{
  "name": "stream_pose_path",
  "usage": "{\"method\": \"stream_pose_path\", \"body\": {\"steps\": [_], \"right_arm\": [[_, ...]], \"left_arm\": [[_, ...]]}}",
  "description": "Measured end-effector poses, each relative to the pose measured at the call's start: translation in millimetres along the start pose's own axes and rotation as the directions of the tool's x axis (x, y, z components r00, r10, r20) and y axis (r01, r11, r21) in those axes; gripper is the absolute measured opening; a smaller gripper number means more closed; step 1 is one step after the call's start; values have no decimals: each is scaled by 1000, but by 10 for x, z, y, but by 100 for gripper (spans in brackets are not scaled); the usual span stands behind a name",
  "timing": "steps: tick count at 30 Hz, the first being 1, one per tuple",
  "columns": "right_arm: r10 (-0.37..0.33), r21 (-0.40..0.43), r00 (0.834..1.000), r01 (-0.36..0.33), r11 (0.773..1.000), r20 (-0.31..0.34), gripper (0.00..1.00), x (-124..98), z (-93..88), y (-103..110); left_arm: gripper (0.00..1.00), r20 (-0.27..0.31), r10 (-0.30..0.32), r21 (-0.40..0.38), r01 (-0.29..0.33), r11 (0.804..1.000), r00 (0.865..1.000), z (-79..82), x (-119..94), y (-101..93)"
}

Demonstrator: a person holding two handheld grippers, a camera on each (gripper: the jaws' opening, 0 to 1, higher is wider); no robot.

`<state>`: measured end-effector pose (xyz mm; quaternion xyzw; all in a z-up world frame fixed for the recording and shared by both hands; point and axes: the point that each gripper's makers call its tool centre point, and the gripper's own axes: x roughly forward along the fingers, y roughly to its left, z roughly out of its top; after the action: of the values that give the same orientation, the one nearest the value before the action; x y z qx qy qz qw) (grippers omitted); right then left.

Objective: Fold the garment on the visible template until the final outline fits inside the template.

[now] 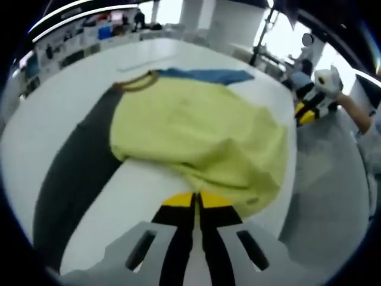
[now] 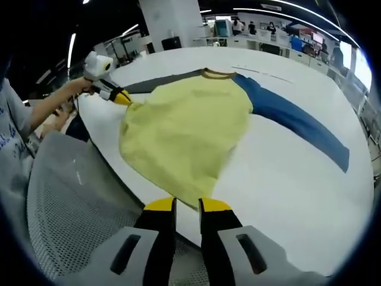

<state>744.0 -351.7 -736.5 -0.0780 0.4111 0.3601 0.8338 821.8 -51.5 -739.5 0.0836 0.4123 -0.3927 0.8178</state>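
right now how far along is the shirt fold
Early. The yellow shirt lies spread on the white table, with a dark sleeve and a blue sleeve stretched out flat, so no clear fold is done. In hand: the left claw and the right claw each pinch the hem at a bottom corner. Left: folding in the body and both sleeves.

One yellow garment (image 1: 196, 134) lies on one white surface (image 1: 53, 119). It has two long sleeves: one dark grey sleeve (image 1: 74, 173) and one blue sleeve (image 2: 297, 122). Two grippers are in view: the left gripper (image 1: 196, 201) and the right gripper (image 2: 187, 205), each with two yellow-tipped jaws.
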Motion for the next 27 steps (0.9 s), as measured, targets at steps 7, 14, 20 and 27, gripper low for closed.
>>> {"method": "stream_pose_path", "body": {"steps": [7, 14, 20, 27], "right_arm": [[-17, 7, 1000, 17, 1000, -26, 14, 47, -66, 0], [-34, 9, 998, 34, 999, -57, 13, 150, -137, -3], [-51, 17, 996, 53, 998, -69, 13, 247, -127, -97], [-50, 24, 994, 52, 998, -97, 14, 341, -194, -101]], "left_arm": [[0, 18, 29, -28, -29, 999, 999, -46, -131, -47], [0, 32, 47, -44, -45, 998, 998, -103, -239, -115], [0, 34, 56, -57, -54, 997, 998, -139, -271, -120], [0, 45, 67, -62, -64, 996, 997, -140, -329, -152]]}}
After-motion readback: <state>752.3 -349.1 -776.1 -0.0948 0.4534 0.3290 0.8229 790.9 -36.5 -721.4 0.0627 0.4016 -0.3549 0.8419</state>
